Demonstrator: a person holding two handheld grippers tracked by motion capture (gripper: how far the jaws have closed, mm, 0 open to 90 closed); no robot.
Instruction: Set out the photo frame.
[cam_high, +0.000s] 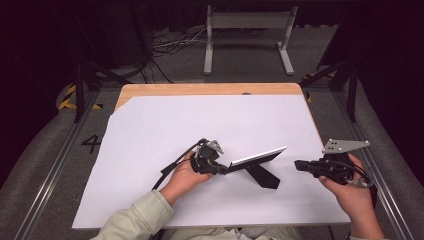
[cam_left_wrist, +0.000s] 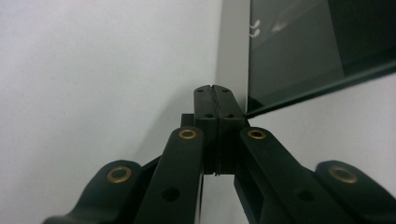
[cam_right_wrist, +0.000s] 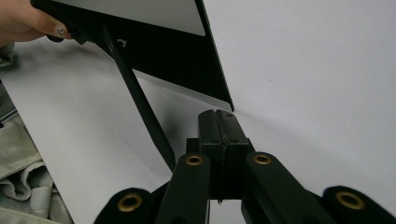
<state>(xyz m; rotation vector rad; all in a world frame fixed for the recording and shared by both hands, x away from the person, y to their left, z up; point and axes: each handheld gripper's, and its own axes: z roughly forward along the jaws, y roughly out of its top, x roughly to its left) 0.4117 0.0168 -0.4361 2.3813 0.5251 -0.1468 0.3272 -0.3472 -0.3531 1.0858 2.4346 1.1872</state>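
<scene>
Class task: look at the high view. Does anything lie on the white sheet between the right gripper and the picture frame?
Nothing visible does: bare white sheet separates the right gripper from the picture frame, which the left gripper meets at its other end.

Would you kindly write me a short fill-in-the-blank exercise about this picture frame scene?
1. The picture frame stands propped on its black ____.
2. The jaws of the right tool are ____.
3. The table is covered by a large sheet of ____ paper.
4. The left tool sits at the frame's lower ____ corner in the high view.

Missing words: stand; shut; white; left
</scene>
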